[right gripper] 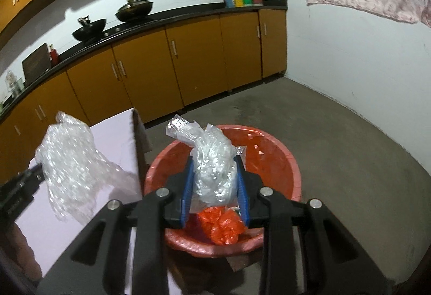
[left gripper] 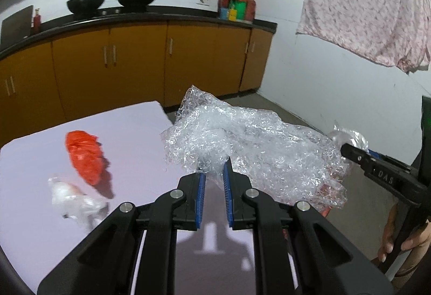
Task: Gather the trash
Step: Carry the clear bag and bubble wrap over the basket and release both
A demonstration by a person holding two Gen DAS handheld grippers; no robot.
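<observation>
Currently crinkled clear bubble wrap (left gripper: pixel 242 138) hangs past the counter (left gripper: pixel 129 133) edge, clamped in the left hand-held gripper (left gripper: pixel 214 168). Right hand-held gripper (right gripper: pixel 215 173) pinches a crumpled clear plastic bag (right gripper: pixel 212 160) above the red basin (right gripper: pixel 285 157).

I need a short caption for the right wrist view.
Right tool holds crumpled clear plastic above the red basin.
</observation>
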